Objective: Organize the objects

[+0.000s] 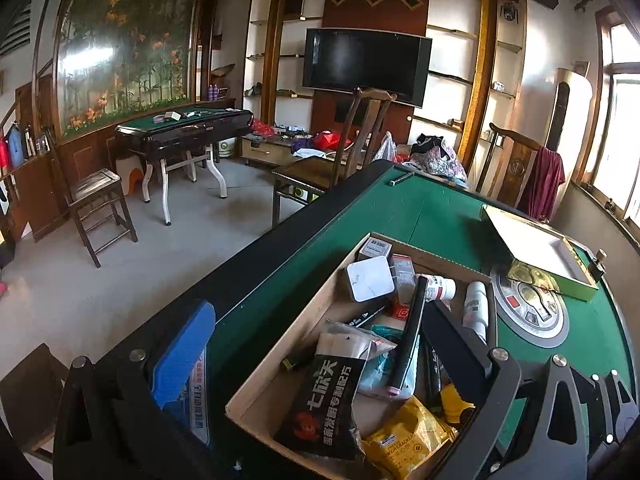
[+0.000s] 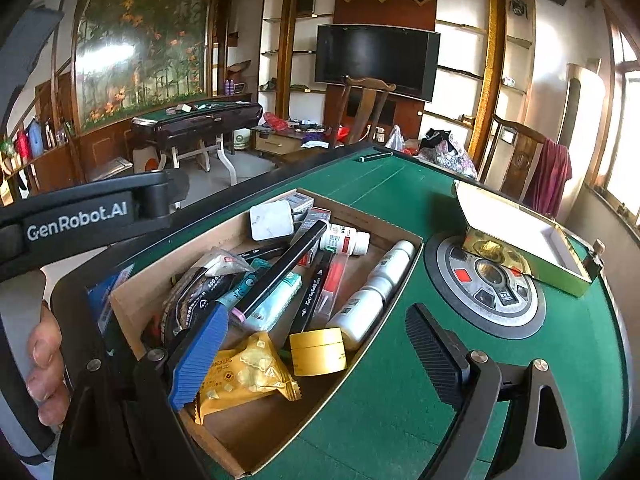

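- The right gripper (image 2: 320,364) stood wide open over the near end of the cardboard box (image 2: 362,216), holding nothing — its blue-padded finger (image 2: 198,354) hung inside the box and its black finger (image 2: 436,354) over the green table (image 2: 400,420) outside the box's right wall.
- Between those fingers lay a yellow cracker packet (image 2: 244,376) and a small yellow jar (image 2: 318,352), neither pressed by a pad.
- Just beyond the fingertips sat a white bottle (image 2: 372,300), a long black tube (image 2: 280,270) and a dark snack pouch (image 2: 192,300).
- The left gripper (image 1: 320,356) was also spread wide and empty — its blue finger (image 1: 182,354) lay outside the box's (image 1: 280,344) left wall, its black finger (image 1: 454,344) inside, above the clutter.
- Between its fingers lay the black pouch (image 1: 324,408); a white square case (image 1: 370,280) rested farther ahead.
- An open gold-edged box (image 2: 520,236) sat well ahead and to the right of the right gripper, on the table's centre console (image 2: 488,292).
- A hand (image 2: 46,364) showed at the left edge of the right wrist view.
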